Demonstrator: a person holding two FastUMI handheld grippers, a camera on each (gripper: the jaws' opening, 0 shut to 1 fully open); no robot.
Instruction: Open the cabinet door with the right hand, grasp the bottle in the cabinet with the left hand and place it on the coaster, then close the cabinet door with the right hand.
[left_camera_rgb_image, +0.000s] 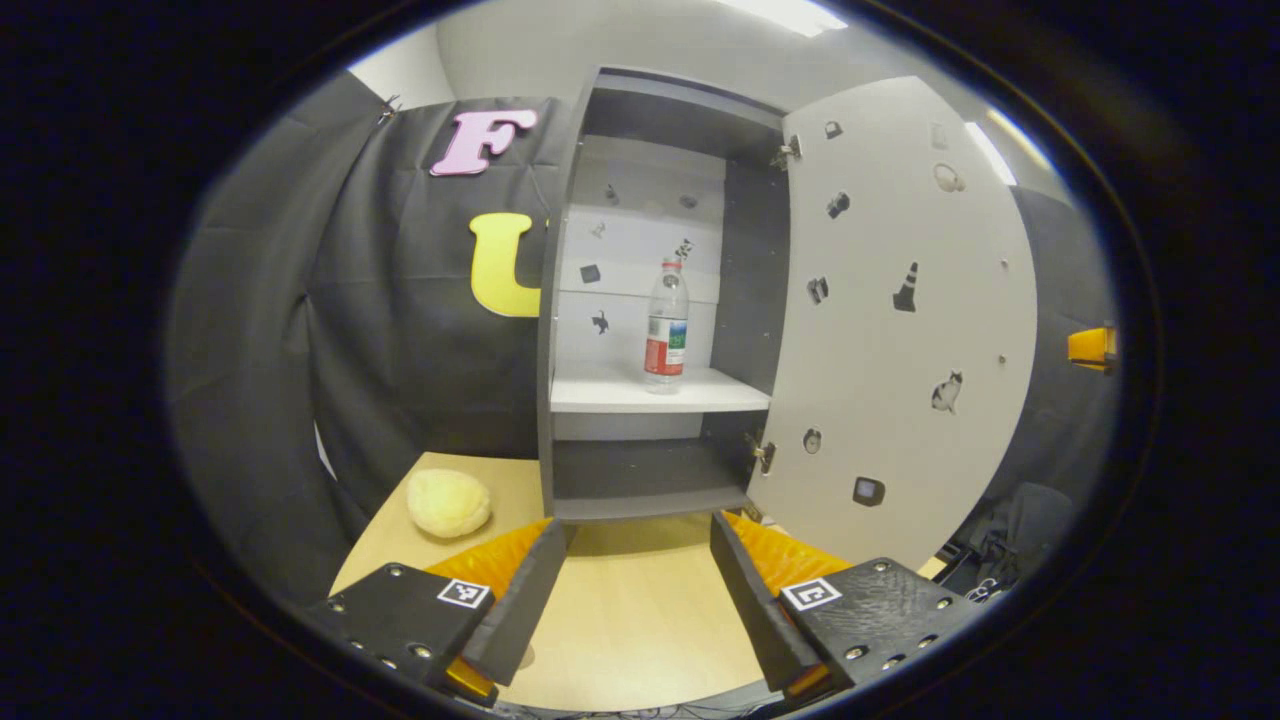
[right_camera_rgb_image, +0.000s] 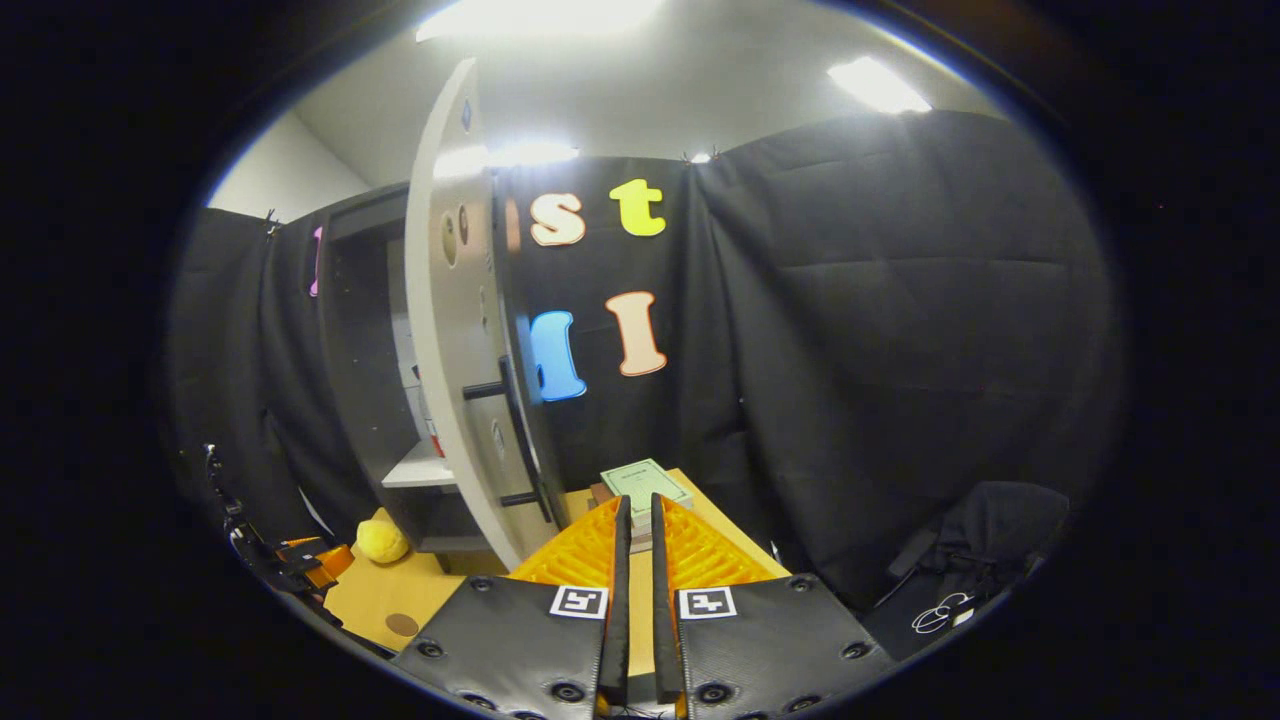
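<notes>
The bottle (left_camera_rgb_image: 666, 322), light, smooth plastic, stands upright on the shelf (left_camera_rgb_image: 610, 392); the wide-spread left tool (left_camera_rgb_image: 637, 570) should take its labelled middle.

You are working in a staged recording booth, not a home: black cloth (right_camera_rgb_image: 900, 330) hangs as walls under ceiling strip lights (right_camera_rgb_image: 880, 85), and a small cabinet (left_camera_rgb_image: 650, 300) dotted with stickers stands at the far edge of a bare wooden table (left_camera_rgb_image: 630, 620).
</notes>
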